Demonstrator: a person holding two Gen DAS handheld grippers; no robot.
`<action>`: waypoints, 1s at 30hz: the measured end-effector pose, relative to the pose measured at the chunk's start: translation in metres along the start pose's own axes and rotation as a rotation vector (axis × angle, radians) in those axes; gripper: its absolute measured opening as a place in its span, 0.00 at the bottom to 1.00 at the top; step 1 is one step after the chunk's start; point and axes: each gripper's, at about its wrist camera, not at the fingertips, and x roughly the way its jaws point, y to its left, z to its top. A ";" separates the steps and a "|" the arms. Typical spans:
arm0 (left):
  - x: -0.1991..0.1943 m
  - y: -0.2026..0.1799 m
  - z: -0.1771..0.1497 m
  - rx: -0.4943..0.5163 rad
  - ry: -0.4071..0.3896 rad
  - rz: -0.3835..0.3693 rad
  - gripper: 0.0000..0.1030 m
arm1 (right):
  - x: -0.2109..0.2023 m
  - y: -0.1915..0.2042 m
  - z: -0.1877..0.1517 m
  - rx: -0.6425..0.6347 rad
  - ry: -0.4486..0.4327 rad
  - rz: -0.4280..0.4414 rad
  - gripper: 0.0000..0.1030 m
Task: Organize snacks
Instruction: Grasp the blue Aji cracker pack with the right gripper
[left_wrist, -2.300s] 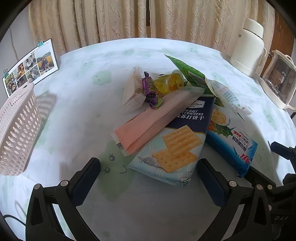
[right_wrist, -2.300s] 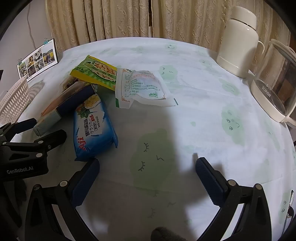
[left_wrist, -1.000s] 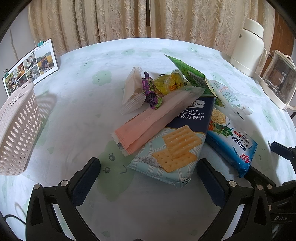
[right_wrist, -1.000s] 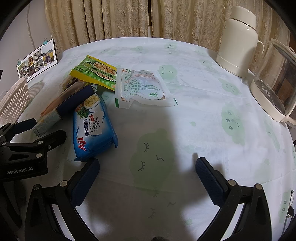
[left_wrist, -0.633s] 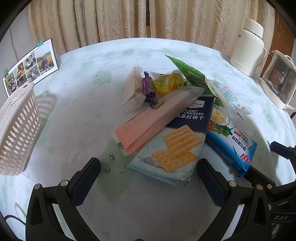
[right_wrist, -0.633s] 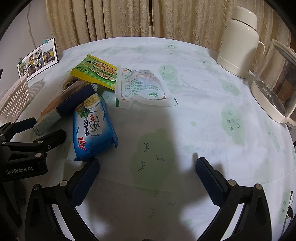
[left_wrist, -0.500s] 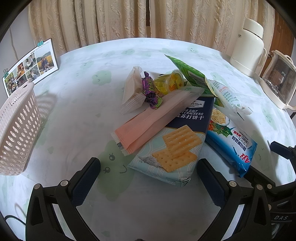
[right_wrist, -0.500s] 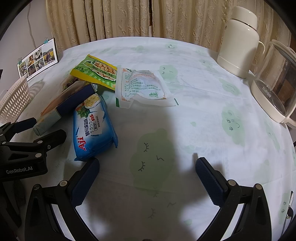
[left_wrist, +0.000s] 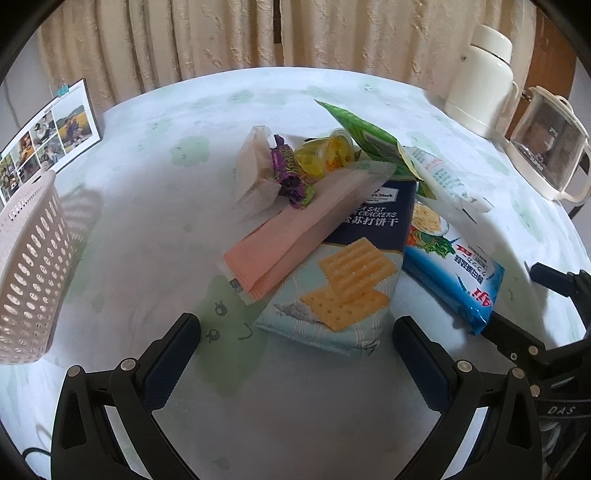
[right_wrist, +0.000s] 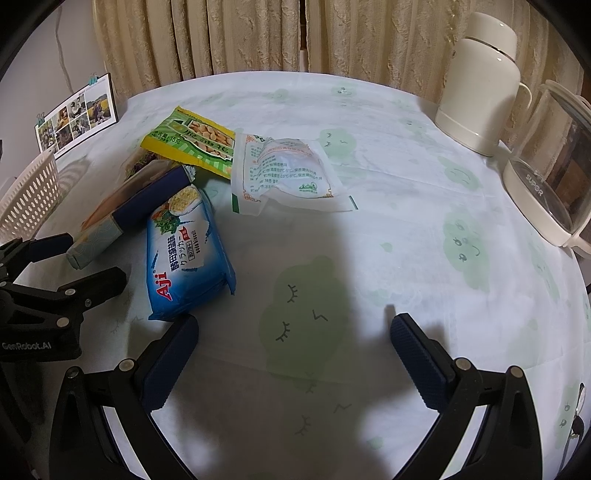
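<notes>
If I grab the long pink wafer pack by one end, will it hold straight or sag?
The pink wafer pack looks long, slim and straight-edged, so probably fairly stiff, though wafers may crack under a hard pinch. It leans on the cracker pack, with the purple candy at its far end; lifting may nudge that.

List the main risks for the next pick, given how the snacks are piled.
1. The pink wafer pack lies across the navy soda cracker box; lifting the box would likely tip it off.
2. The small purple candy and yellow jelly cup sit loose and could scatter.
3. The white lattice basket stands well off to the side, so the open left gripper faces a long carry.
</notes>
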 end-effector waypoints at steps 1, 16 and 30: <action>0.000 -0.001 0.000 0.003 -0.001 -0.003 1.00 | 0.000 0.000 0.000 -0.001 0.000 0.000 1.00; -0.024 0.010 -0.013 -0.049 -0.119 -0.064 1.00 | -0.005 -0.004 -0.003 0.012 -0.033 0.088 1.00; -0.050 0.028 -0.021 -0.122 -0.262 -0.096 1.00 | -0.006 0.019 0.017 -0.041 -0.096 0.192 0.82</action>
